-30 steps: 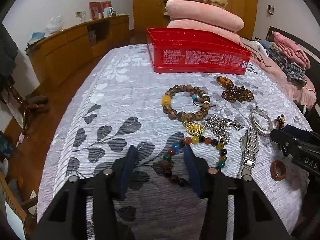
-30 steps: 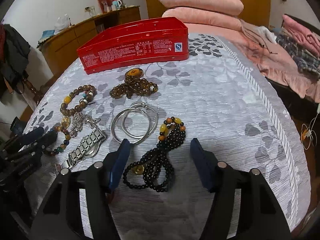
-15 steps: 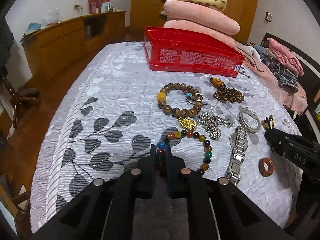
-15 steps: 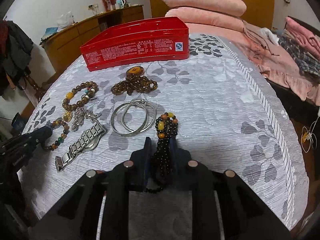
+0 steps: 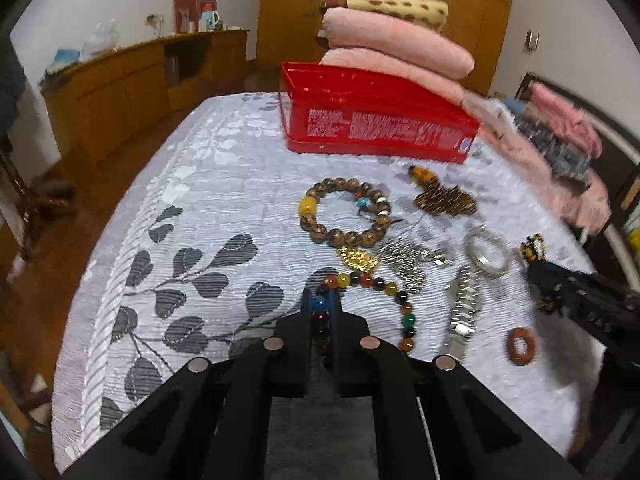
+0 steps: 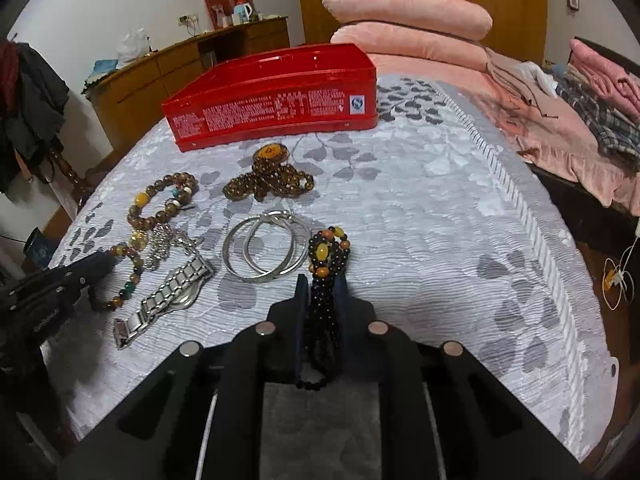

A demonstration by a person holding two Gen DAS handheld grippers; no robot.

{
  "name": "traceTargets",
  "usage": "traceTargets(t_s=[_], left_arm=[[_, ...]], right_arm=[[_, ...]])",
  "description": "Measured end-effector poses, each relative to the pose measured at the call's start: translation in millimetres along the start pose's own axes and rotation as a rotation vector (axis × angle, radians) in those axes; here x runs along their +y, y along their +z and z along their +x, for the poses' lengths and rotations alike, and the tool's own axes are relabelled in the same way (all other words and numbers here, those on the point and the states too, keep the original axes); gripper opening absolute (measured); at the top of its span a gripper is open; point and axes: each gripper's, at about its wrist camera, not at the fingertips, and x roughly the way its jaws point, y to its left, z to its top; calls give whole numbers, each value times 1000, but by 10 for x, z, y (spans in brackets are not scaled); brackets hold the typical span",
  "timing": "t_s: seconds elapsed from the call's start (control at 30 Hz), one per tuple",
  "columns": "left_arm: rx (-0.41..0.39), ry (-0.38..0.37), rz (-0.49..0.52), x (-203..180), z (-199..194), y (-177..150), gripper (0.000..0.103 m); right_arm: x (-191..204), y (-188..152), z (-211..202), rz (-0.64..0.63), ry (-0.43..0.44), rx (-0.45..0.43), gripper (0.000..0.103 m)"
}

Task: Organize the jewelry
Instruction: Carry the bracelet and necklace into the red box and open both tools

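Jewelry (image 6: 264, 252) on grey leaf-print bedspread (image 6: 440, 220), red tin (image 6: 272, 96), wooden cabinets (image 5: 132, 80)

Jewelry spread on a bed (image 6: 460, 208). At the far end, a tin (image 6: 276, 100), with stacked pillows (image 6: 404, 20) behind it. Just before the tin, a bead cluster (image 6: 268, 178); to its left, a bead bracelet (image 6: 160, 200). Nearer, two bangles (image 6: 262, 250) overlapping, a watch (image 6: 168, 300) to their left, a chain (image 6: 160, 244) beyond the watch. Left again, a mixed-bead bracelet (image 5: 384, 296), near end pinched between jaws. Right of the bangles, a bead string (image 6: 326, 280), also clamped between jaws. Near the watch, a ring (image 5: 521, 346). Left of the bed, a sideboard (image 5: 132, 80) along the wall.
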Motion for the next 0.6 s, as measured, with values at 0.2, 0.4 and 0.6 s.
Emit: traceTargets(t_s=[0.2,0.4,0.6], left_arm=[[-78,-41,-10,-48,-231,93,8],[-136,-66,1,-139,-361,307,8],[-191,-86,9,-216,-401,577,8]], right_arm=[[8,86,-151,-9,22,-31,12],[5,281,-226,-21,35,-61,12],[2,521,-263,-46,29,-92,12]])
